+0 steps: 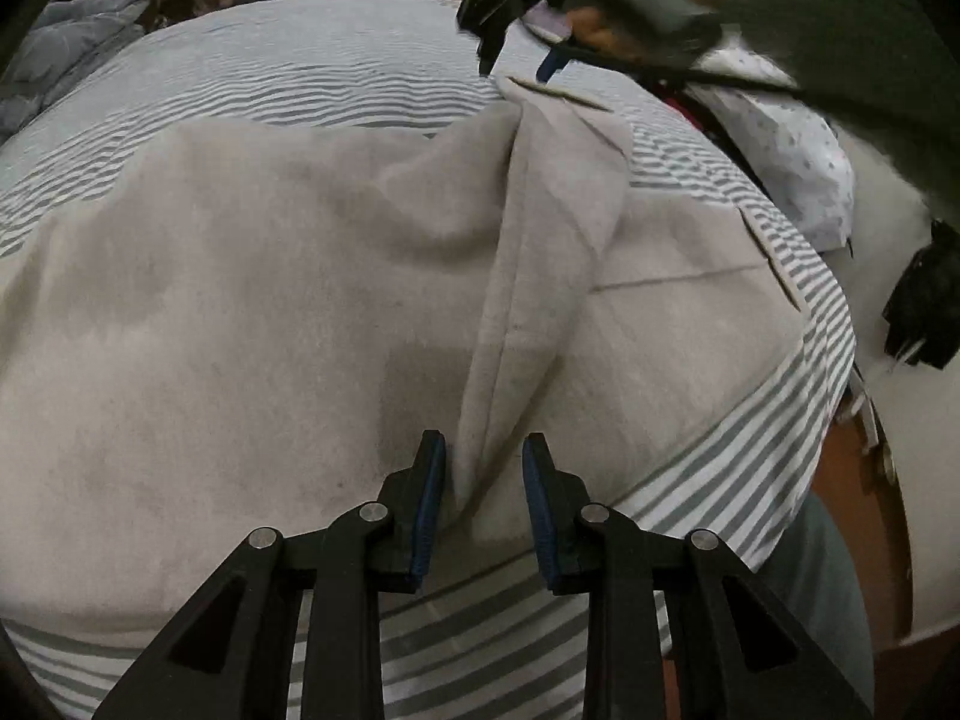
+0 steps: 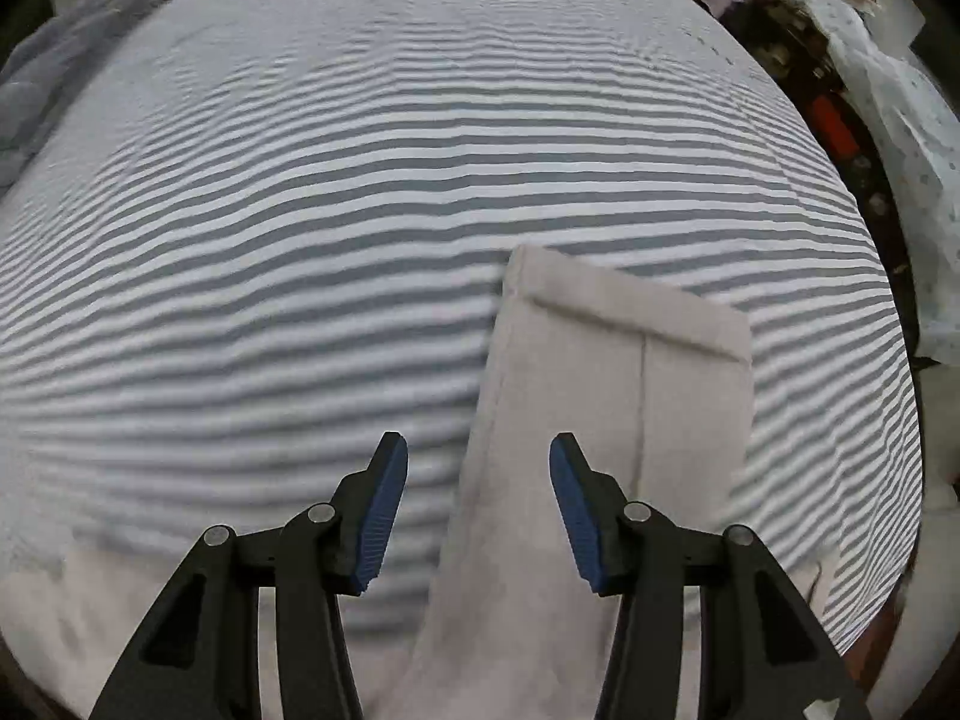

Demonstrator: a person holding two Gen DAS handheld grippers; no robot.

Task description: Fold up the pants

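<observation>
With both my left claw [image 1: 483,462] and right claw [image 2: 478,462] parted and empty over the beige pants [image 1: 270,300], I judge the next move is pinching the raised ridge to fold.

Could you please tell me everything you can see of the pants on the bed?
The pants are pale beige, of a soft, matte fabric, lying spread on the grey-and-white striped sheet. A raised ridge of cloth runs from between the open fingers of the left tool up toward the right tool. In the right wrist view one leg ends in a stitched hem, flat on the sheet, ahead of the open right tool, which grips nothing.
</observation>
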